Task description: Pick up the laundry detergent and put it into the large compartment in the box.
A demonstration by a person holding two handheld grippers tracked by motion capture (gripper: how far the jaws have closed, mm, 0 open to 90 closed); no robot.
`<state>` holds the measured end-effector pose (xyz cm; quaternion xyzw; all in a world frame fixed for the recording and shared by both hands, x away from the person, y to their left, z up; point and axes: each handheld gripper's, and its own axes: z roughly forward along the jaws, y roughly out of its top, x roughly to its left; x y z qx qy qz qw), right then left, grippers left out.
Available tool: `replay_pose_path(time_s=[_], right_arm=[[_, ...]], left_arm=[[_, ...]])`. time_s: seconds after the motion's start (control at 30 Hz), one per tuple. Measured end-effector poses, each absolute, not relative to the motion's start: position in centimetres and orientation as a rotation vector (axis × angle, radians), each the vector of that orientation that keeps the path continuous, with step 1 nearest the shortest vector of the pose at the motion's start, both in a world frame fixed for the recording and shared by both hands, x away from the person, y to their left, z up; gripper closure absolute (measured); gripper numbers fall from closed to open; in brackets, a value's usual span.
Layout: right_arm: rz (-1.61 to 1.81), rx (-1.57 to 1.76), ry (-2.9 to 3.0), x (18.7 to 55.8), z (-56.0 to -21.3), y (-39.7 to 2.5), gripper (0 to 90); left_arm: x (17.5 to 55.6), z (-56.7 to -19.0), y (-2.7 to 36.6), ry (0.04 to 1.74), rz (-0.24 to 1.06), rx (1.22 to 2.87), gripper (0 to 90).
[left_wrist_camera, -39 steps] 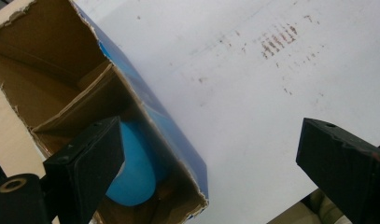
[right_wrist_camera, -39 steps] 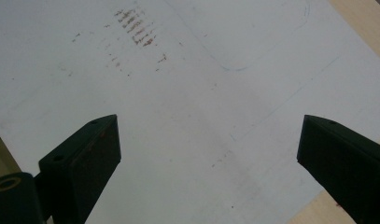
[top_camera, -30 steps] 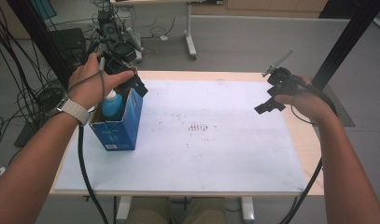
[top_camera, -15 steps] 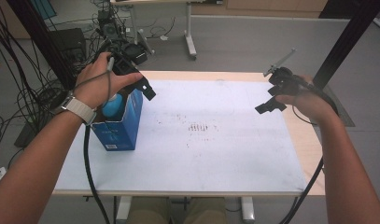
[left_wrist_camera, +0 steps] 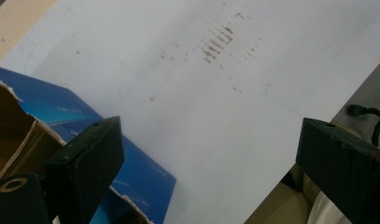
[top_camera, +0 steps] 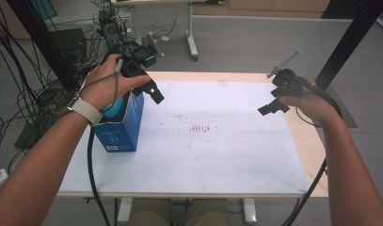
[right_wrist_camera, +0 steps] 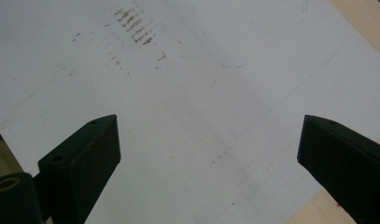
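Observation:
A blue cardboard box point(top_camera: 121, 127) stands upright with its top open at the left side of the white sheet point(top_camera: 217, 155). A light blue rounded thing point(top_camera: 115, 106) sticks out of its top, mostly hidden by the hand. My left gripper point(top_camera: 154, 92) hovers just right of the box's top, open with nothing between its fingers. In the left gripper view the box's torn rim point(left_wrist_camera: 80, 119) lies beside the left jaw, and the gripper point(left_wrist_camera: 211, 158) is spread wide. My right gripper point(top_camera: 273, 106) hangs open over the sheet's far right, also spread wide point(right_wrist_camera: 211, 154) above bare sheet.
Brown smudges point(top_camera: 201, 128) mark the middle of the sheet. The wooden table edge point(top_camera: 316, 141) shows along the right side. Cables and equipment point(top_camera: 62, 42) crowd the floor beyond the far left corner, and a black post point(top_camera: 349, 42) rises at the right.
My left gripper has shifted a little to the right, off the box's top toward the sheet. The right gripper has hardly moved.

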<state>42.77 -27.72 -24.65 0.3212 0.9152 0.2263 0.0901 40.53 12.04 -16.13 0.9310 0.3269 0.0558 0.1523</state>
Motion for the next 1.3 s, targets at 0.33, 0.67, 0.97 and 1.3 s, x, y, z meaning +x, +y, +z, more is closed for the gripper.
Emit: replay_pose_path(time_s=[0.33,0.67,0.97,1.3], right_arm=[[0.686,0.964,2.710,42.6,-24.4,-27.9,5.8],[0.678,0.974,2.715,42.3,-24.5,-27.7,5.8],[0.657,0.985,2.726,42.0,-25.0,-28.0,5.8],[0.679,0.994,2.722,42.0,-25.2,-28.1,5.8]], left_arm=[[40.1,-15.9,10.5,0.785,0.139,2.702,8.5],[39.4,-16.4,9.0,0.628,0.084,2.756,9.2],[39.1,-17.0,7.5,0.498,0.058,2.787,9.4],[38.9,-17.7,6.4,0.396,0.066,2.831,9.8]])
